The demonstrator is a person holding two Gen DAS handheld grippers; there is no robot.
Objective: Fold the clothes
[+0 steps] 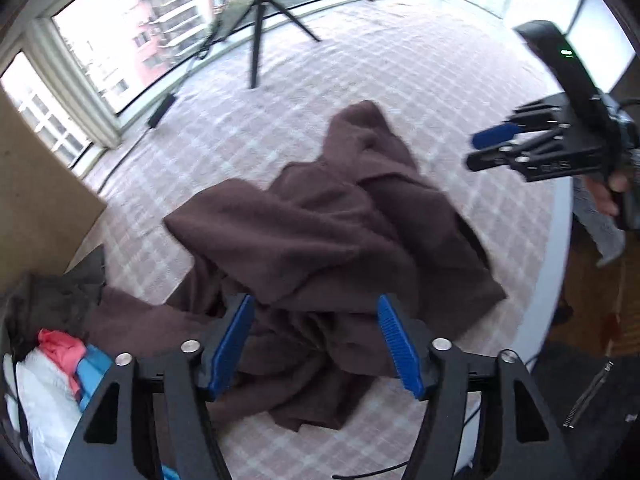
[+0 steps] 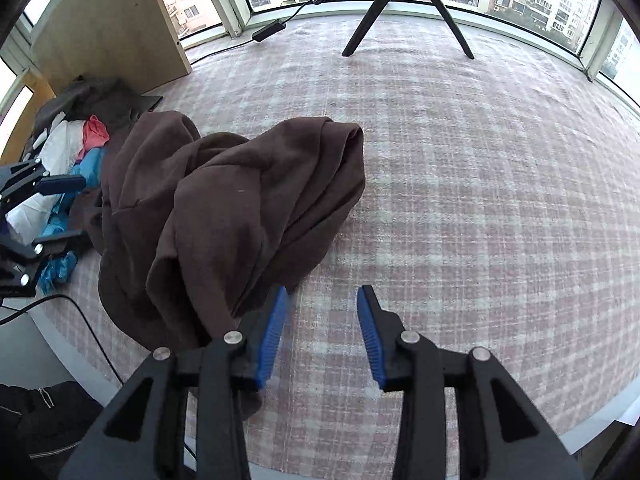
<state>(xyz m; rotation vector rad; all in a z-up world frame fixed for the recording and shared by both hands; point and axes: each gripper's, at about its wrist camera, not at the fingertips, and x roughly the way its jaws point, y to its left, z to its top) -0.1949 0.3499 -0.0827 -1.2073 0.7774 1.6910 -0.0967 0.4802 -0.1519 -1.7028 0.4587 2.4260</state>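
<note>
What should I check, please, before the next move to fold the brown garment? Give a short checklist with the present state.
1. Left gripper jaws open, nothing pinched: ok.
2. Right gripper jaws open over the bare plaid tablecloth: ok.
3. Brown garment spread flat: not ok, it lies crumpled in a heap.
4. A hem or corner visible to grasp: cannot tell.
5. Garment clear of the clothes pile: cannot tell.
6. Free tablecloth beside the garment for spreading: ok.

I see a dark brown garment [image 2: 224,216] on a table cover [image 2: 480,208] checked in pink and pale grey; at its left edge, a pile of clothes [image 2: 76,148] in white, coral and light blue; my grippers' fingers [image 1: 394,344] have blue pads on black
</note>
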